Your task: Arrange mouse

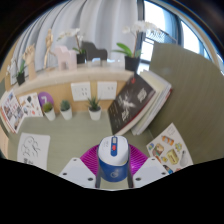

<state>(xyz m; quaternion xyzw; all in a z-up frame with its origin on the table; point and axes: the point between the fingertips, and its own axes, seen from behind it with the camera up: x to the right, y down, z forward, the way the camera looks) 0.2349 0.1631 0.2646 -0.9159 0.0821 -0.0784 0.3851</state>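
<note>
To the left of the mouse [112, 158], a sheet of paper [32, 149] lies on the worktop [70, 135]. The mouse sits between the tool [112, 172] fingers, apparently clamped at its sides. It looks light, rigid and smooth; gripping its flanks suits. Right of it lies a magazine [168, 148].

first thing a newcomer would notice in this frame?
The blue-and-white mouse, held between the jaws of the gripper, whose pink pads press on its sides. Beyond it on the green table a stack of magazines lies at an angle, another magazine nearer the mouse. Further back, small potted plants line a shelf, with taller white orchids above.
</note>
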